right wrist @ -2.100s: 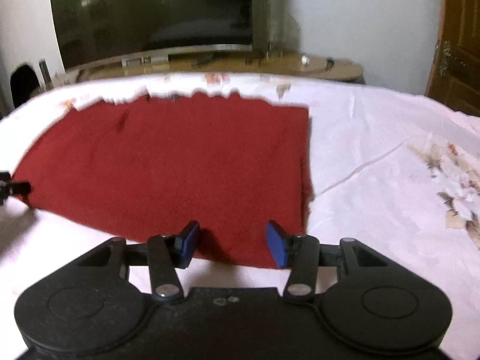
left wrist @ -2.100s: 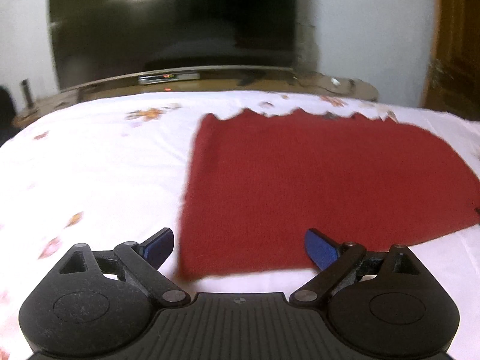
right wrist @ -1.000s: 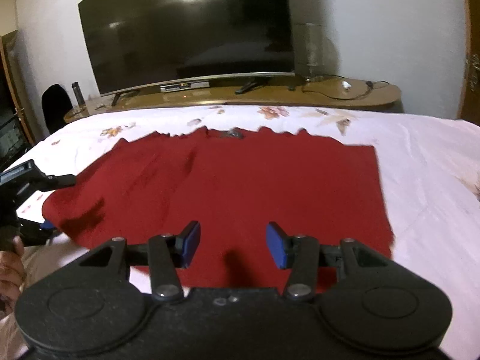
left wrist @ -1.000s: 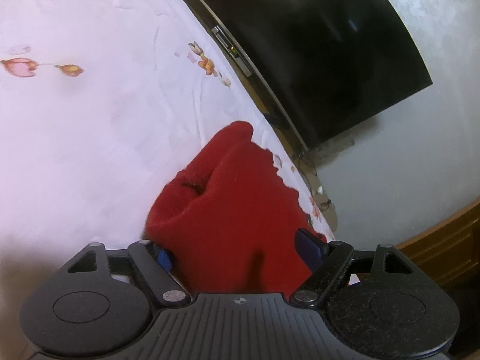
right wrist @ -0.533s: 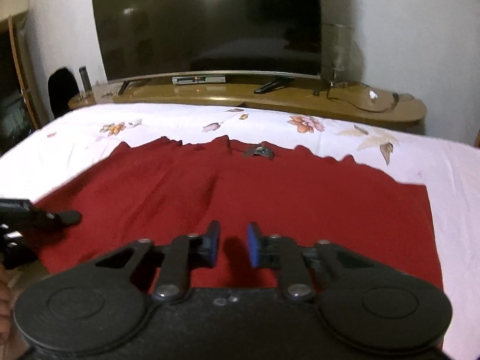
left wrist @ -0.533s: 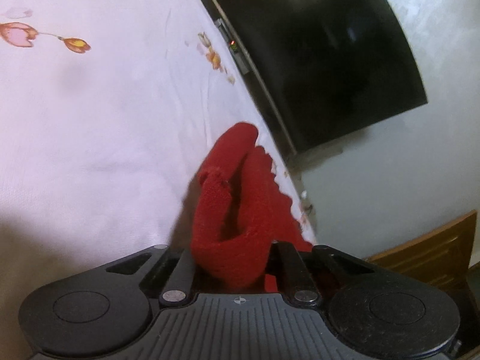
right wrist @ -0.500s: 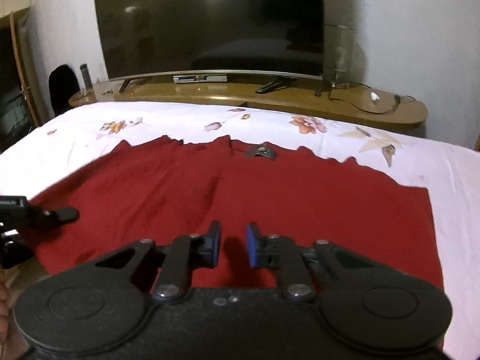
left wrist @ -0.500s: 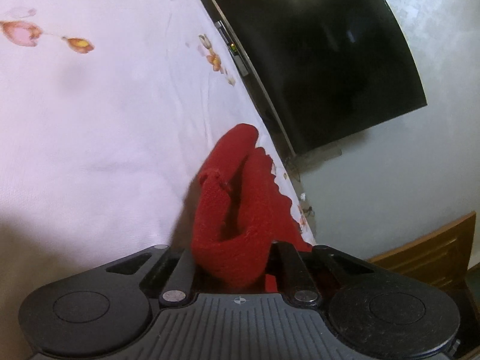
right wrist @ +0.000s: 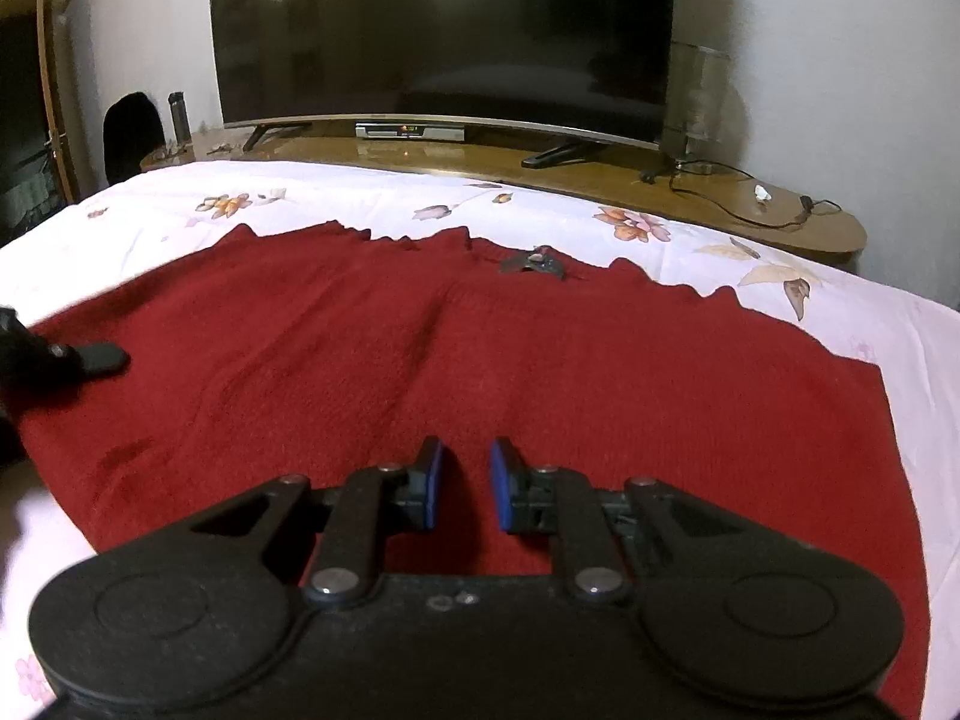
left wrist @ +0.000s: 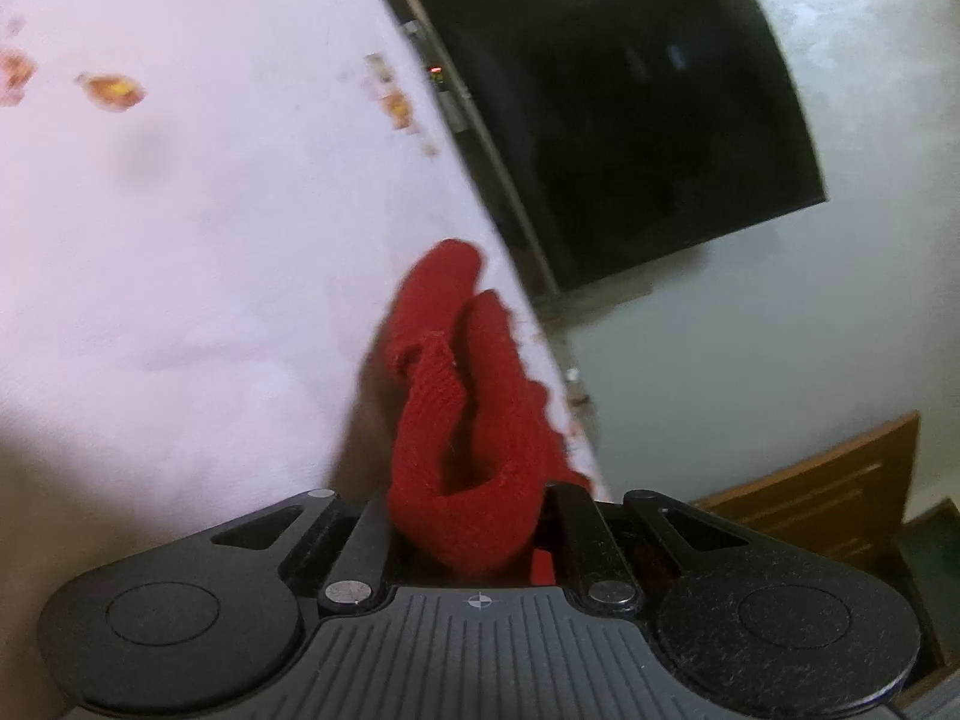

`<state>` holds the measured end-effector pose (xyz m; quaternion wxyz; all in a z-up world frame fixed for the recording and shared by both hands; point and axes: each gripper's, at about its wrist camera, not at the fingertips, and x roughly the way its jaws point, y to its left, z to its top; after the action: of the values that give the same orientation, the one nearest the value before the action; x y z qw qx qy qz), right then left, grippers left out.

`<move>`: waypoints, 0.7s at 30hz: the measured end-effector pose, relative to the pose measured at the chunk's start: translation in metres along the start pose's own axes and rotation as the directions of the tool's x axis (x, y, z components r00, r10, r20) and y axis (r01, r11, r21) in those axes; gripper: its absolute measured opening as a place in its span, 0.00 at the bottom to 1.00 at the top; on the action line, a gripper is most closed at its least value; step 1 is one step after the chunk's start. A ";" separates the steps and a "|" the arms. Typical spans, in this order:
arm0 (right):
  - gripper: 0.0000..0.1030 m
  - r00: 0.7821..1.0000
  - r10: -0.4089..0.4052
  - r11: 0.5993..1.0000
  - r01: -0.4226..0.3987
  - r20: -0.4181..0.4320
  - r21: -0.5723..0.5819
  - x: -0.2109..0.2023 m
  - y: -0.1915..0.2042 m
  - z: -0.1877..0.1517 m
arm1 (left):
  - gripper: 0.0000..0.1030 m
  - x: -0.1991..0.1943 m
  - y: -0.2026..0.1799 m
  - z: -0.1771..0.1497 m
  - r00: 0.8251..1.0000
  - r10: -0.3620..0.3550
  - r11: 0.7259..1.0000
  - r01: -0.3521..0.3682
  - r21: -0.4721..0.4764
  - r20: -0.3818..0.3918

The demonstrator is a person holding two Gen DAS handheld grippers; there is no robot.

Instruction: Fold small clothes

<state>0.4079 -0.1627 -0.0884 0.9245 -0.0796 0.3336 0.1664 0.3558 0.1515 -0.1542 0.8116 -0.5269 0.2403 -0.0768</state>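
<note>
The left gripper [left wrist: 474,516] pinches a bunched edge of the red cloth [right wrist: 480,360]; the right gripper [right wrist: 465,483] hovers above it, jaws narrowly parted. No legible writing.

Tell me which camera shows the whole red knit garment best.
The right wrist view: the red knit garment lies spread on the floral bedsheet, its scalloped far edge visible. The left wrist view shows only a bunched fold clamped in the left claw.
</note>
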 end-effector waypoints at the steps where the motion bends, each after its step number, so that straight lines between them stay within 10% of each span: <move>1: 0.17 1.000 0.001 1.000 -0.001 0.003 0.007 0.000 -0.001 -0.001 | 0.09 -0.001 -0.006 0.001 1.000 -0.031 1.000 0.031 0.007 0.002; 9: 0.18 0.999 0.045 0.992 -0.046 0.012 0.120 0.000 -0.018 -0.001 | 0.09 0.013 -0.084 0.007 0.976 -0.207 0.966 0.216 0.146 -0.070; 14: 0.16 0.992 0.123 0.960 -0.124 0.020 0.251 -0.002 -0.040 -0.001 | 0.09 0.049 -0.145 -0.018 0.929 -0.283 0.906 0.341 0.251 -0.239; 21: 0.28 0.983 -0.009 0.745 -0.116 0.183 0.657 -0.084 -0.156 -0.049 | 0.09 0.143 -0.162 -0.096 0.832 -0.193 0.884 0.378 0.276 -0.521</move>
<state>0.3746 -0.3424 -0.0658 0.9126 0.2790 0.2907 0.0695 0.4564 -0.0517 -0.0852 0.7892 -0.3604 0.3315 -0.3707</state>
